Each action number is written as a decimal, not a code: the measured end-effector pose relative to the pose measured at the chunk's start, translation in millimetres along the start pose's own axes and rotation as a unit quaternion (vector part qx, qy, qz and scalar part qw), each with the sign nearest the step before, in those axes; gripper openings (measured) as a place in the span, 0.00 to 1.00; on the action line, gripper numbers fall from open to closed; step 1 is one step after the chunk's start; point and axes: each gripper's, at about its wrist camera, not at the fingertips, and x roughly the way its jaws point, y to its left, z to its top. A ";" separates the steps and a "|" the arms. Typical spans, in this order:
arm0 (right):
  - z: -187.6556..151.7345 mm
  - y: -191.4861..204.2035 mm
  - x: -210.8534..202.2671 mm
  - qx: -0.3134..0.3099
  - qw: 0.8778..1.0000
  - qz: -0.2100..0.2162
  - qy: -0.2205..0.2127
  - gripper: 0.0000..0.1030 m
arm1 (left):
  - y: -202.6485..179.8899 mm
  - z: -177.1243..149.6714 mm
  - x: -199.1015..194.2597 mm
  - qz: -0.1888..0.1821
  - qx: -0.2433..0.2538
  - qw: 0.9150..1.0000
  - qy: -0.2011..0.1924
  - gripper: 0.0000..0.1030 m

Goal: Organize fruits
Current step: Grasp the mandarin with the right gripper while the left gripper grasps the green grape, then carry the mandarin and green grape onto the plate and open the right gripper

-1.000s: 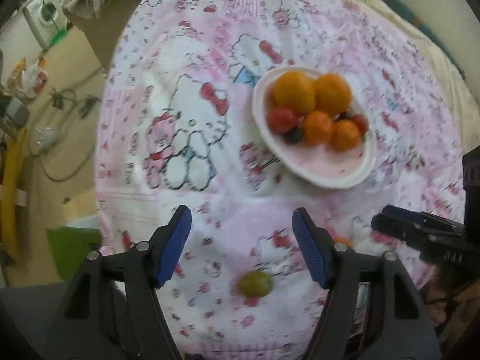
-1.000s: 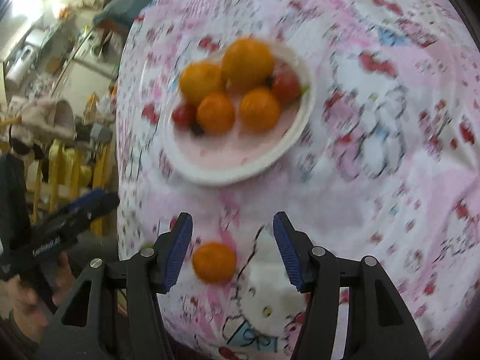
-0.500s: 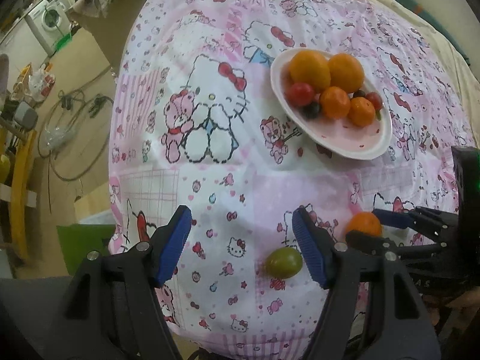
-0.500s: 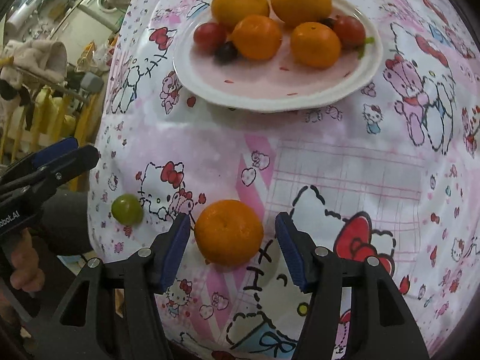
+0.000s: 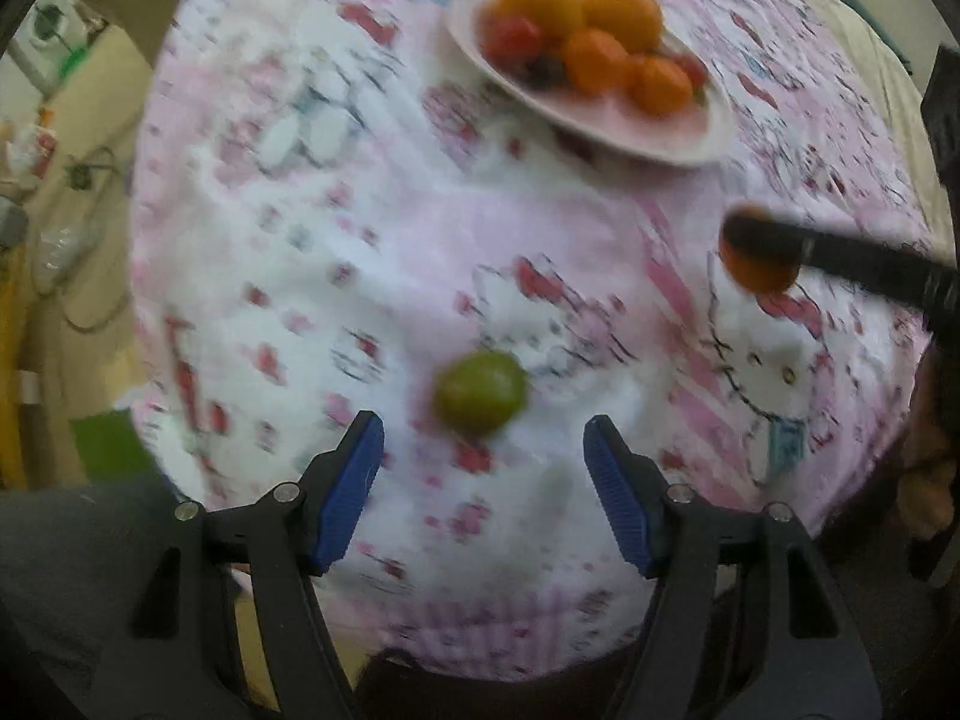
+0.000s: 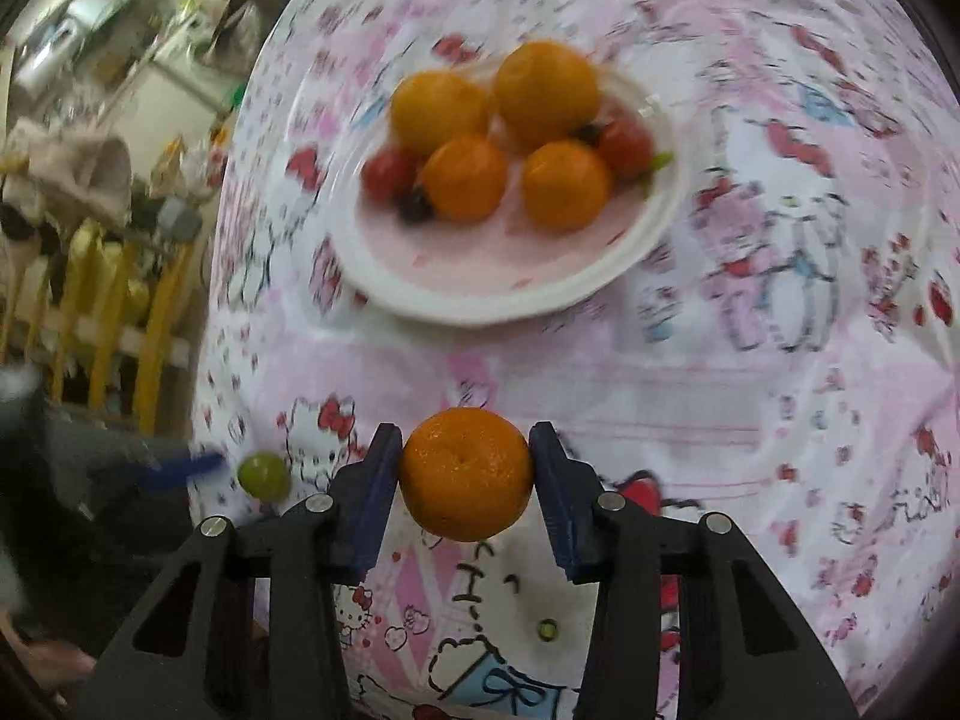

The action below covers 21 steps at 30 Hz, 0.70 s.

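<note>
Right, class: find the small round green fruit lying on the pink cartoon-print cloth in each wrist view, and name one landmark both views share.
Left wrist view: small round green fruit at lower centre, just ahead of the open left tongs.
Right wrist view: far lower left, beside the right tongs' left arm.
Shared landmark: the white plate of oranges.

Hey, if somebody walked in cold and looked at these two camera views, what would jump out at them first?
Probably the orange clamped between the blue pads of the right claw, whose jaws have just closed on it, near the table's front edge. Behind it sits a white plate piled with oranges and small tomatoes. The green fruit lies alone on the pink cartoon cloth, just ahead of the open left claw.
</note>
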 end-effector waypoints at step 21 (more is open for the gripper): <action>10.8 -22.6 -49.0 0.043 0.997 0.042 -0.052 0.45 | -10.3 22.0 -22.0 0.035 0.019 0.998 -0.052 0.24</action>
